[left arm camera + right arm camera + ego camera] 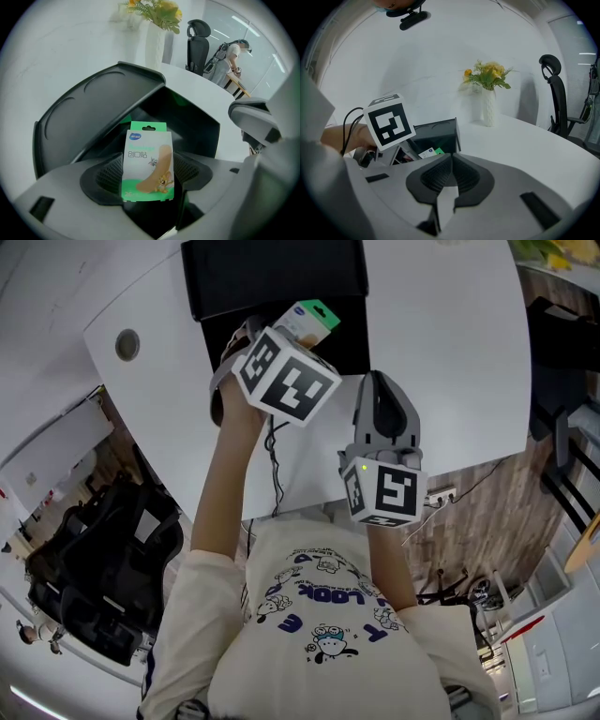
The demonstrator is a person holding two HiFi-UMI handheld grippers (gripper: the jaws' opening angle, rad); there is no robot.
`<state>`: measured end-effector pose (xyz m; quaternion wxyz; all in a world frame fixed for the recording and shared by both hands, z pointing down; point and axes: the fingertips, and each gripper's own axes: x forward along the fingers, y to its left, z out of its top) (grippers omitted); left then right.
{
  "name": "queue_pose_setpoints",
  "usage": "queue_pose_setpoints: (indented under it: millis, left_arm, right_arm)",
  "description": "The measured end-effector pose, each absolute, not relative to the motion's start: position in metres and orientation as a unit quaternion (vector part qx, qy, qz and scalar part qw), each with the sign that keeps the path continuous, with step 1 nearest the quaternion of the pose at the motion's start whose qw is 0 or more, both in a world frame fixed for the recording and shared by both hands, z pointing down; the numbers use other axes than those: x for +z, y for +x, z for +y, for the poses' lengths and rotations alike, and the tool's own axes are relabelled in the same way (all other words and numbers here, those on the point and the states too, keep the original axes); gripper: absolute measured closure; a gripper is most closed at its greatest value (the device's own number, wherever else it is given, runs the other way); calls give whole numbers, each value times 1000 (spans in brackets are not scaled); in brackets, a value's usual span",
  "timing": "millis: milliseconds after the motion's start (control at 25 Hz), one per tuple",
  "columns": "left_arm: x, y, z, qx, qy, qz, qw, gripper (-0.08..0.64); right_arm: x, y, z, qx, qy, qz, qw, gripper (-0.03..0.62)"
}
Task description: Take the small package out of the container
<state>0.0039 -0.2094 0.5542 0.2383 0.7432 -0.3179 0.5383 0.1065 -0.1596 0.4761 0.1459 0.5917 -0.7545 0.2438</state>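
The left gripper (149, 174) has its 2 jaws clamped on the lower part of a small pack of sticking plasters (147, 159), held upright at the middle of the left gripper view. The pack is white with a green band at its top and foot, and it bears a plaster drawing and a cartoon figure. The small print near its bottom edge is too faint to read.

Behind the pack stands the black container (197, 129). Its lid (93, 117) is tipped up toward the upper left of the frame, and its inside is dark, so nothing in it can be made out. From this view I cannot tell whether the pack is fully clear of the opening.

In the head view the marker cube (284, 373) covers the left gripper's jaws, and only the green-topped end of the pack pokes out above it, over the container's near edge. The container is cut off by the top of that frame.

The right gripper (451, 174) sits lower and right of centre in the head view, over the white worktop (450, 352), apart from the container. Its jaws are pressed together with nothing between them. In its view the pack shows only as a white and green sliver beside the left gripper. A white vase of yellow flowers (488, 101) stands further back (right of it, an office chair (555, 93)).
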Motion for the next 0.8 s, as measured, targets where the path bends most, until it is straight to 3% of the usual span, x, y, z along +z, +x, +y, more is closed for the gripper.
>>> queue_pose_setpoints:
  millis: [800]
  left_arm:
    - [557,1,-210,550,738,-324,218,232]
  right_arm:
    - [477,113,-155,256,599,-746,135,560]
